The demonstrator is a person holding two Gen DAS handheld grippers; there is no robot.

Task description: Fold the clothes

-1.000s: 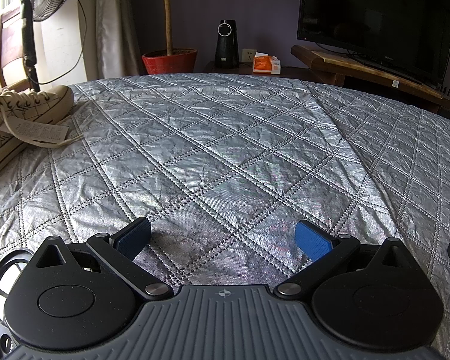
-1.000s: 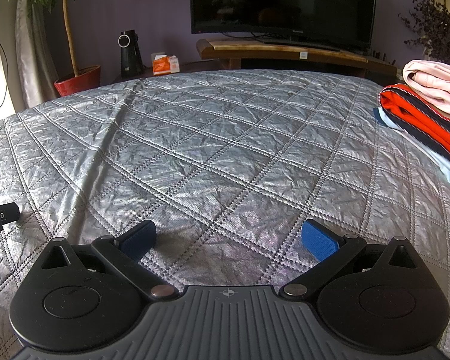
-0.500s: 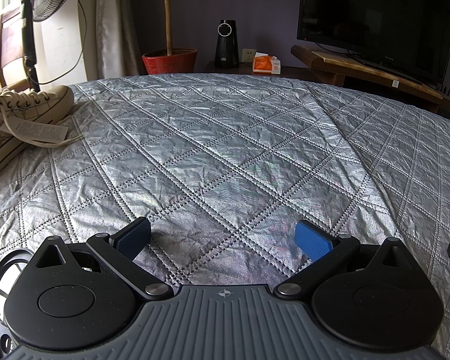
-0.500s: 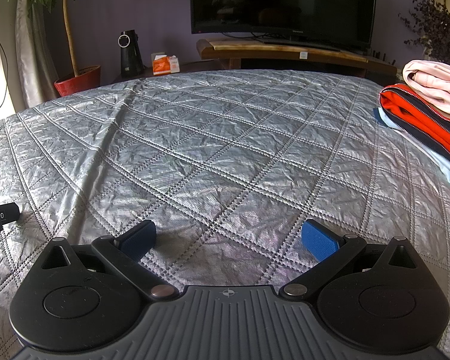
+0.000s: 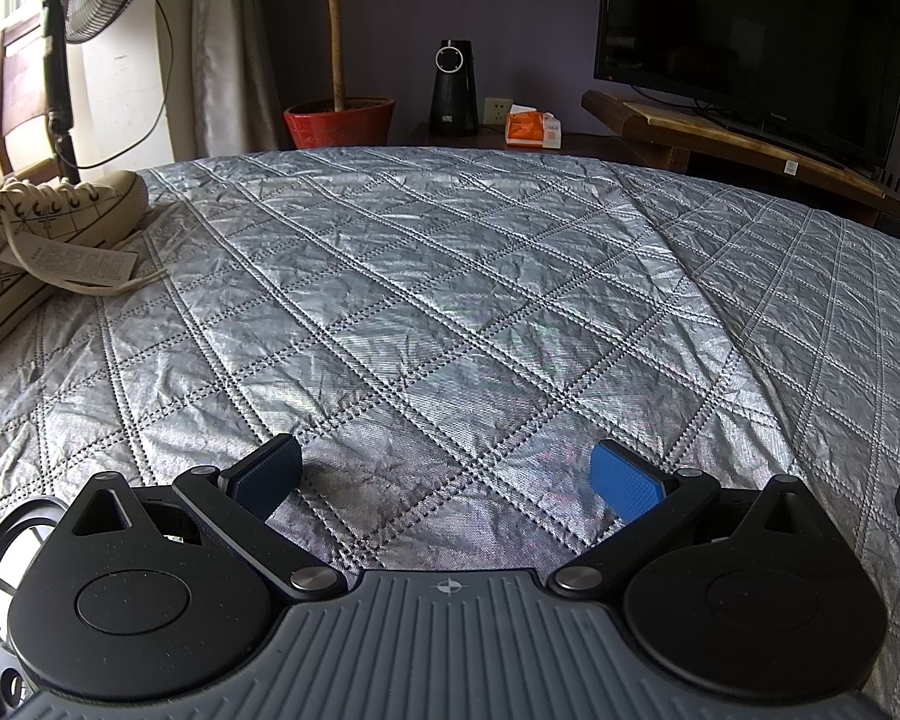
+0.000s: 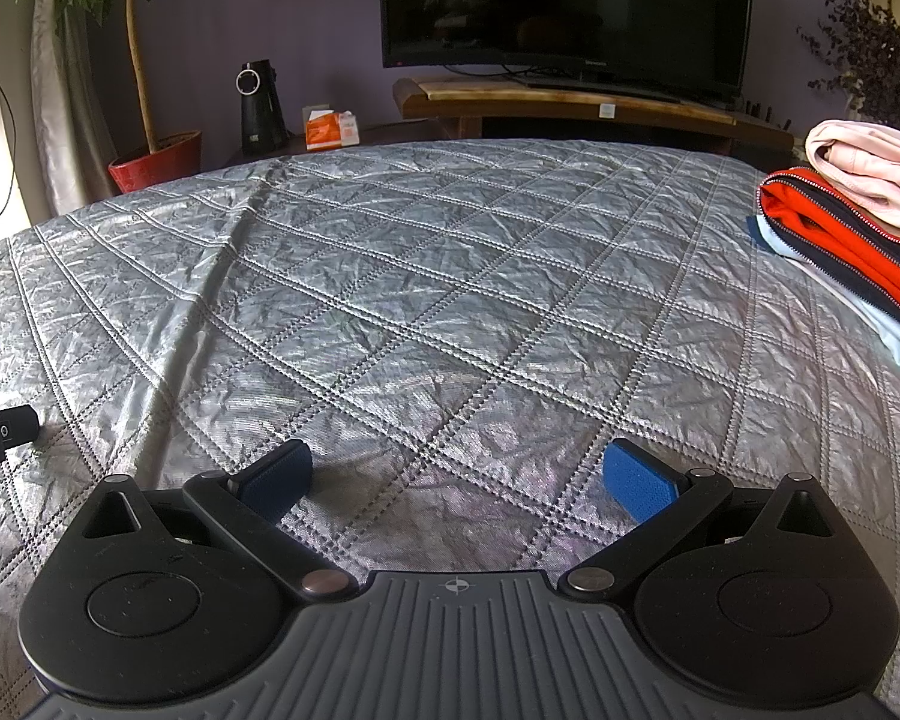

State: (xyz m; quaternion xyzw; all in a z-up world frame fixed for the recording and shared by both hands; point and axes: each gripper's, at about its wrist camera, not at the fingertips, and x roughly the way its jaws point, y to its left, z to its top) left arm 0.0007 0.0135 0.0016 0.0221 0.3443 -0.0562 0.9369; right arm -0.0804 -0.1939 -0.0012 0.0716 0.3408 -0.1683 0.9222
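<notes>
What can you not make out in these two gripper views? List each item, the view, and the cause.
- Clothes pile, right wrist view: cut off by the right edge.
- Sneaker, left wrist view: heel cut off by the left edge.
- Hang tag, left wrist view: print too small.
- Orange box, right wrist view: label too small.

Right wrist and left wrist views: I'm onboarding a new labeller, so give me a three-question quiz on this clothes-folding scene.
1. True or false: the right tongs are shut on a garment.
2. In the stack of folded clothes, which piece lies on top? A) the pink garment B) the red and navy garment C) the pale blue garment
3. Fill in: at the left edge of the silver quilt, the left wrist view shows a cream ____ with a paper tag.

Key: 1 false, both it and the left tongs are open and empty; 2 A; 3 sneaker.
</notes>
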